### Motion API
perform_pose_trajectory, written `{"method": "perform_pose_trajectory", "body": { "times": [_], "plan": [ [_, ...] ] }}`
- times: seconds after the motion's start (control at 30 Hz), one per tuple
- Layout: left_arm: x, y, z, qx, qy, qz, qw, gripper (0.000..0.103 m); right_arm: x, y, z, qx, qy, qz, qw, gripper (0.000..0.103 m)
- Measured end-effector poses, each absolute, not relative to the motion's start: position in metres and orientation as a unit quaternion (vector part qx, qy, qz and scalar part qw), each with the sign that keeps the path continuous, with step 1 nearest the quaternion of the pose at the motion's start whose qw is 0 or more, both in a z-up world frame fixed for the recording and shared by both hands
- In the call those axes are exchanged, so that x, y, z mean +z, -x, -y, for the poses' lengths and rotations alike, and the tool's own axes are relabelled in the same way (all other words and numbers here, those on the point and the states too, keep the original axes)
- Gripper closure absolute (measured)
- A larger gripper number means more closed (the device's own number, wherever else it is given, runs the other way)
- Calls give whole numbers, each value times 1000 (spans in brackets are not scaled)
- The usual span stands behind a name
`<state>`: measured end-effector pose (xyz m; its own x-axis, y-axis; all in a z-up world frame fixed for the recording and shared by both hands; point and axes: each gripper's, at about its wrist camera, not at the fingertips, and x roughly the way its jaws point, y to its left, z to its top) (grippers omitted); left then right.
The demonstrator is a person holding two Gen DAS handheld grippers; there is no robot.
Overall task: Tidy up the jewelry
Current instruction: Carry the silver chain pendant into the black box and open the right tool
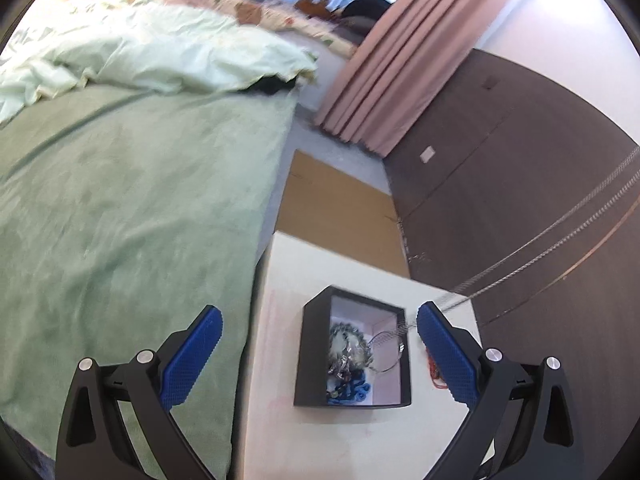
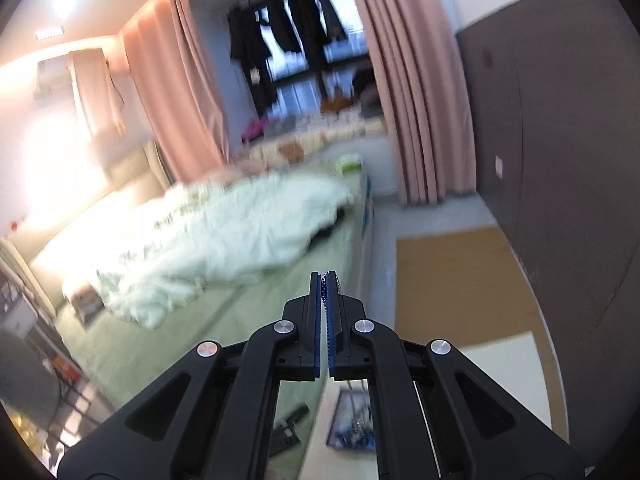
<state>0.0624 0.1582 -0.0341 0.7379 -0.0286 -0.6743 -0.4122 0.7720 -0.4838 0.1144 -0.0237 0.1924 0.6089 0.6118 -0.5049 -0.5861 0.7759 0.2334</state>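
The thin silver chain necklace (image 2: 335, 280) is pinched at the tip of my right gripper (image 2: 324, 280), whose blue-padded fingers are pressed together on it; a few links show against the right pad. In my left wrist view the same chain (image 1: 560, 232) runs as two taut strands from the upper right down to the open black square jewelry box (image 1: 316, 360), where its lower end loops over the heap inside.

My left gripper (image 1: 320, 340) hangs above that box with its jaws spread wide and nothing between the blue textured pads (image 1: 192, 360).

The box holds a tangle of silvery pieces (image 1: 348, 350) and some blue beads (image 1: 352, 394) against its pale lining. It sits on a white table top (image 1: 340, 448). A thin red cord (image 1: 434, 372) lies on the table just beside the box's right wall, partly hidden behind my right-hand pad.

Beyond the table are a bed with a green sheet (image 1: 140, 220) and a rumpled pale green duvet (image 1: 160, 48), a tan floor mat (image 1: 340, 216), pink curtains (image 1: 400, 72) and a dark brown wall panel (image 1: 500, 160). The right wrist view is blurred.
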Motion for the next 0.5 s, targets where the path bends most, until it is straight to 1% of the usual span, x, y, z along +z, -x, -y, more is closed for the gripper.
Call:
{"method": "perform_pose_trajectory", "body": {
  "times": [0.03,0.07,0.1,0.13,0.17,0.33,0.5],
  "plan": [
    [-37,-63,-159,112,324,-352,871,8,183,-116,22,331,-16,-298,895,92],
    [-39,-63,-159,114,327,-356,868,8,170,-118,21,329,-13,-311,892,70],
    [-41,-63,-159,115,328,-360,866,8,159,-120,24,326,-16,-319,890,55],
    [-41,-64,-158,116,326,-361,866,8,150,-122,32,323,-26,-318,891,22],
    [-40,-64,-157,116,323,-362,866,8,145,-122,38,321,-33,-314,893,14],
    [-41,-71,-139,112,300,-373,871,8,99,-132,72,314,-61,-347,881,14],
    [-45,-85,-114,103,273,-389,874,8,66,-155,119,284,-98,-371,879,14]
  ]
}}
